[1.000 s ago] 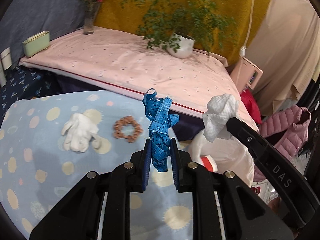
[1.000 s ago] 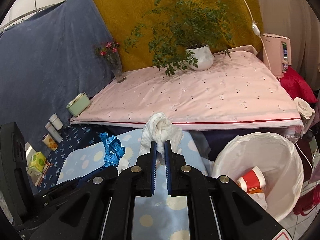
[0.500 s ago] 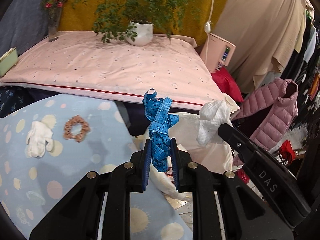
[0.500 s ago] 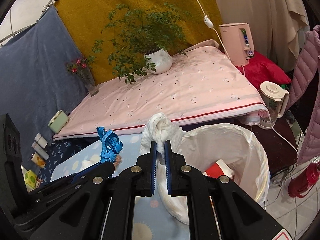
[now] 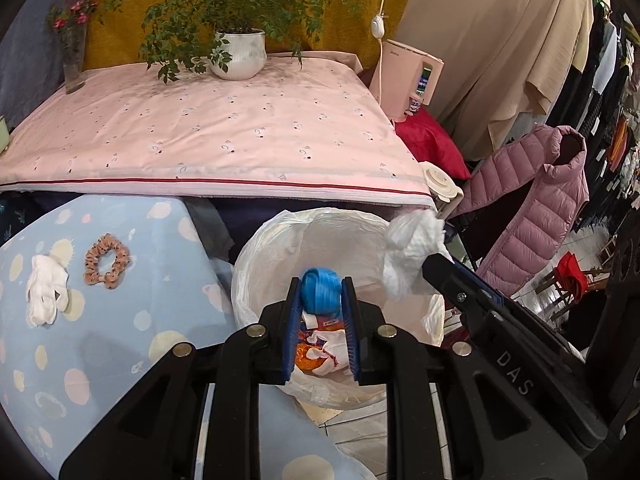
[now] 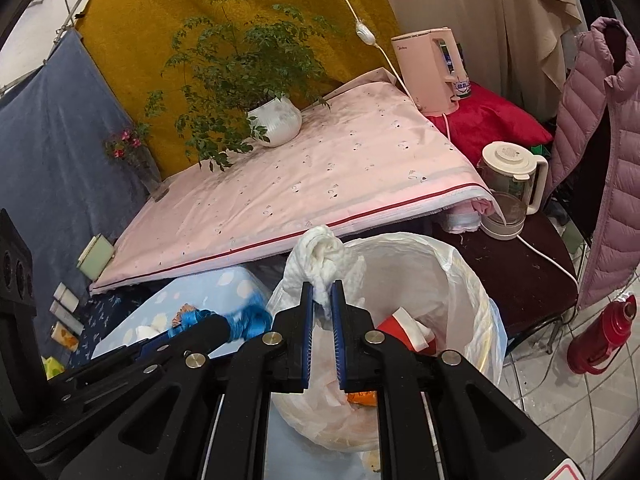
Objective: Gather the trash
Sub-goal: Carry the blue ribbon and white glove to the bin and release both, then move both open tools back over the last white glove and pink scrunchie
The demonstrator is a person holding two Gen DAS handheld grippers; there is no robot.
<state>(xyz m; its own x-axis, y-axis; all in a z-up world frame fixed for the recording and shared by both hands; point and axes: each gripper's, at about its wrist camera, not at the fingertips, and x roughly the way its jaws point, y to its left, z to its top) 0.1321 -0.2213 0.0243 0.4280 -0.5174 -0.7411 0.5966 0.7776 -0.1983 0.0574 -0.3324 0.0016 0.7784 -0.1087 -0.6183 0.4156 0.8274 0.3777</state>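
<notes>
The left hand-held gripper [image 5: 322,300] is over the bin [image 5: 280,236] with its fingers spread; the blue tape [image 5: 321,290] between them is motion-blurred, so contact is unclear. The right hand-held gripper [image 6: 322,295] pinches a white tissue [image 6: 320,256] over the bin's rim, its lower part hidden. Trash inside is mostly covered by the fingers.

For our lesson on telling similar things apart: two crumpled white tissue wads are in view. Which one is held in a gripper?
The crumpled white tissue wad pinched in the right gripper above the white-lined trash bin. The other white tissue wad lies loose on the blue dotted cloth.
</notes>
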